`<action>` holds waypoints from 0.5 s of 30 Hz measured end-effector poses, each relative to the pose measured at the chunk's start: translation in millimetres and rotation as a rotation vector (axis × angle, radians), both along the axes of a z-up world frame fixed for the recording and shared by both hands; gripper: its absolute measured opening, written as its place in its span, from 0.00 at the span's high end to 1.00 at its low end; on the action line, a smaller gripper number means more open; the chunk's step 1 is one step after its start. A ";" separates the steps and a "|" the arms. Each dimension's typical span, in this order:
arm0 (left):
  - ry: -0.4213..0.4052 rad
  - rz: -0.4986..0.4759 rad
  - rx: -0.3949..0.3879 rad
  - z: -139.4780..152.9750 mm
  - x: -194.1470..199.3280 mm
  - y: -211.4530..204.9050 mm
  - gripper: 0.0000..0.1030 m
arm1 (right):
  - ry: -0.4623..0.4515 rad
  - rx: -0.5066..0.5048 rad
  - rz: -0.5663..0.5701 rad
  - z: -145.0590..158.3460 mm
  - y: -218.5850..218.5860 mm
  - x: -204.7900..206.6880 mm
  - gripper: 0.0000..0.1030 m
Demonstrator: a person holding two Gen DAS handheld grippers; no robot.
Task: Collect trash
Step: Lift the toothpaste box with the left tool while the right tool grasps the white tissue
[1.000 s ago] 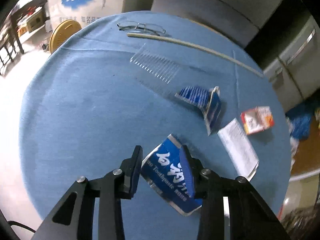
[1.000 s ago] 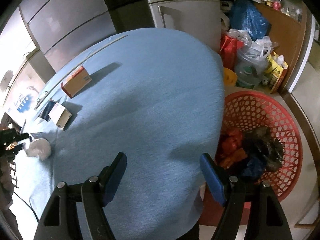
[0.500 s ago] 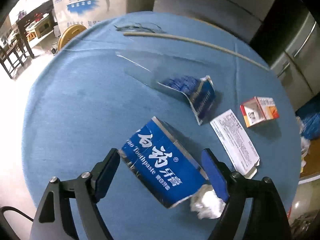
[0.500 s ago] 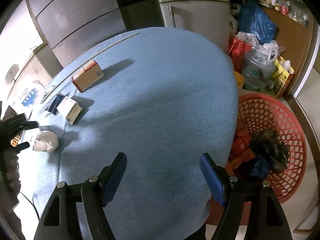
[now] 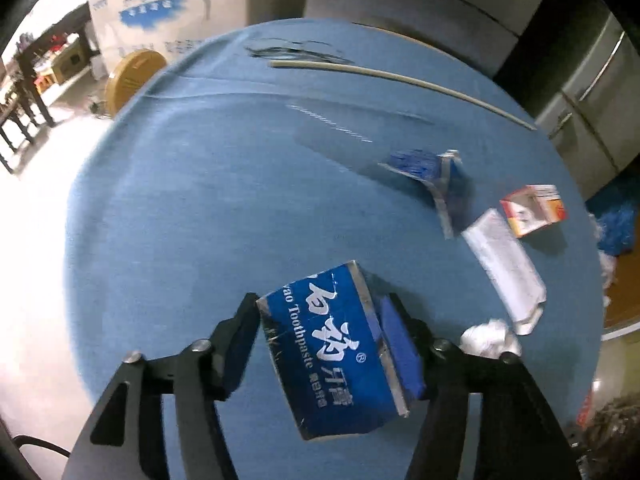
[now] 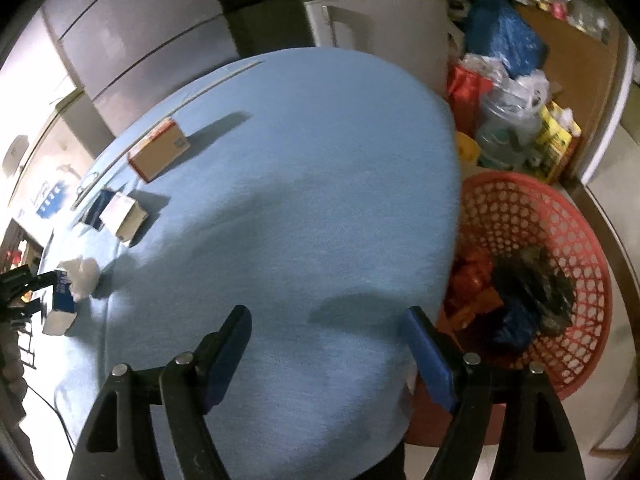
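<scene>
Gripping a blue toothpaste box (image 5: 336, 344) from both sides, the left claw (image 5: 320, 316) has its pads pressed against the carton's flanks, holding it tilted above the blue-covered round bench (image 5: 180, 208). Right of the box, a crumpled white tissue (image 5: 490, 336) lies on the cloth just beside the claw's right finger. Beyond it a folded white leaflet (image 5: 504, 264) stretches toward a small red-and-white carton (image 5: 534, 209), with a torn blue wrapper (image 5: 436, 172) just left of them. Farther back, a long pale stick (image 5: 400, 78) crosses the bench near a blurred pair of glasses (image 5: 296, 50).

In the right wrist view, the toothpaste box (image 6: 62, 300) shows at the far left edge with the tissue (image 6: 82, 276) against it. The right claw (image 6: 328, 340) hangs over the bench's near side with its fingers spread wide and nothing between them. To its right, off the bench edge, a red mesh basket (image 6: 560, 248) sits on the floor holding dark and orange rubbish.
</scene>
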State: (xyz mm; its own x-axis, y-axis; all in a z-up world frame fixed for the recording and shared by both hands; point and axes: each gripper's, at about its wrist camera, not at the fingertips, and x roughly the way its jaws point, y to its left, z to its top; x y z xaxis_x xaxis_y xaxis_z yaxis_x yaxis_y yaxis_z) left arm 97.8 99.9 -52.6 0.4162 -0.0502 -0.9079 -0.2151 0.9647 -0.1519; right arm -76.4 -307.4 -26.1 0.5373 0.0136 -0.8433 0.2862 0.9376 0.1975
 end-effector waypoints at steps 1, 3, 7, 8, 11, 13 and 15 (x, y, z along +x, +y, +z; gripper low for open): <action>0.003 0.002 0.013 1.1 -1.1 3.2 0.27 | 0.000 0.006 0.010 -0.1 2.8 1.4 0.21; -0.003 0.011 0.049 5.2 -4.2 6.1 0.26 | 0.002 0.000 0.022 -0.7 8.2 3.2 0.21; -0.020 -0.032 0.113 5.3 -8.3 -15.3 0.18 | -0.004 -0.008 0.023 1.6 11.4 2.7 0.21; -0.019 -0.054 0.139 3.0 -10.4 -25.6 0.17 | -0.006 -0.011 0.024 2.7 11.4 2.3 0.21; -0.009 -0.084 0.179 -13.4 -10.3 -43.9 0.18 | -0.022 -0.025 0.026 9.7 12.3 1.4 0.21; -0.016 -0.087 0.139 -22.6 -12.7 -47.6 0.34 | -0.033 -0.037 0.030 15.5 13.2 2.6 0.21; -0.035 -0.089 0.137 -21.8 -15.2 -49.5 0.36 | -0.042 -0.045 0.036 20.6 15.4 6.0 0.21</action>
